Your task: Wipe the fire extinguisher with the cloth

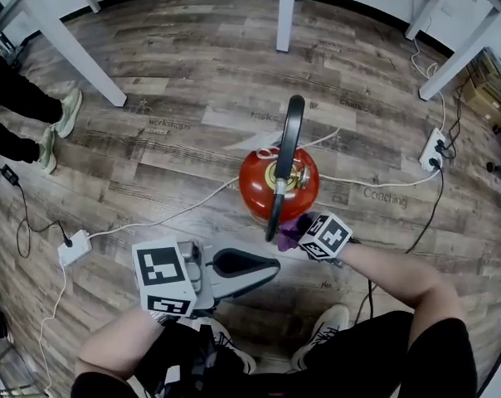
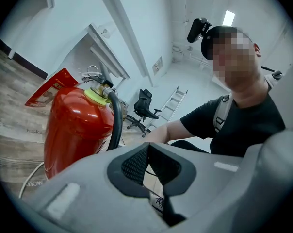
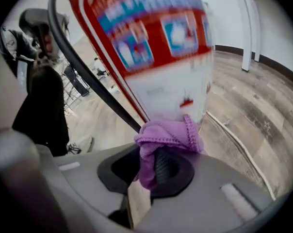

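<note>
A red fire extinguisher [image 1: 259, 182] stands upright on the wooden floor, its black hose [image 1: 287, 152] arching over the top. My right gripper [image 1: 304, 230] is shut on a purple cloth [image 1: 292, 229], and the cloth presses against the near side of the cylinder. In the right gripper view the cloth [image 3: 168, 135] bunches between the jaws of the right gripper [image 3: 158, 165], against the white label of the extinguisher [image 3: 161, 47], beside the hose [image 3: 88, 72]. My left gripper [image 1: 244, 264] hovers level, left of the extinguisher [image 2: 76, 125] and clear of it. The left gripper [image 2: 147, 152] has its pads together, holding nothing.
White table legs [image 1: 285, 15] ring the far floor. Power strips [image 1: 74, 248] [image 1: 433, 149] and white cables [image 1: 176, 214] cross the boards near the extinguisher. A person's shoes [image 1: 66, 113] stand at the left edge. My own shoes [image 1: 321, 334] are just below the grippers. An office chair [image 2: 144, 106] stands far off.
</note>
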A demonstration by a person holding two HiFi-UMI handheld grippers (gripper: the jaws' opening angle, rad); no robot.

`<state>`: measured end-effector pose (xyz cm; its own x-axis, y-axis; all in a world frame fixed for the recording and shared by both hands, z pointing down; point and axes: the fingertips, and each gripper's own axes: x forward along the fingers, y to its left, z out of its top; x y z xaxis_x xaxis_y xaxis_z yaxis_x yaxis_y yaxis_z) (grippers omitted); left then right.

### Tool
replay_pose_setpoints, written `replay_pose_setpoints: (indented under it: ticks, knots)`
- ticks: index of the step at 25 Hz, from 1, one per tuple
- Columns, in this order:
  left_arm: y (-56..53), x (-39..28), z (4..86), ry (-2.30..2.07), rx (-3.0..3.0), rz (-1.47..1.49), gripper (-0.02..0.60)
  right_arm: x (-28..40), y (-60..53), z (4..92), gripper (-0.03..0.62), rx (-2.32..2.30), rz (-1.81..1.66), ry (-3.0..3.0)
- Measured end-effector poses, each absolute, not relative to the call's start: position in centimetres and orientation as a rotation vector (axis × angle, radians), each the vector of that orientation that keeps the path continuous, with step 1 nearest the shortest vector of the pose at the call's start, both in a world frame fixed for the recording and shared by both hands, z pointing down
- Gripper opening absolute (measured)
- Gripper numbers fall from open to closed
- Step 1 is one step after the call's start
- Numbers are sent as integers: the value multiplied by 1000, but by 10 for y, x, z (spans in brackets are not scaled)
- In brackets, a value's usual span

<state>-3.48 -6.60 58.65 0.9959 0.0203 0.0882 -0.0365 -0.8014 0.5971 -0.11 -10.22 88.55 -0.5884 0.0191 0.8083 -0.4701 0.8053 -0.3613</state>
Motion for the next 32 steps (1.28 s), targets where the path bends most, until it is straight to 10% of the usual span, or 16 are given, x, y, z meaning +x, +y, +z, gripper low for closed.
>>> replay_pose_setpoints:
  ticks: [13,32]
  knots:
    - [-68,-40,594,-25,2428,101,-2,2,-107,949,55,499,887,-2048]
    - [-59,-27,579,62,2495,57,-2,4,-137,519,55,580,234,-2691]
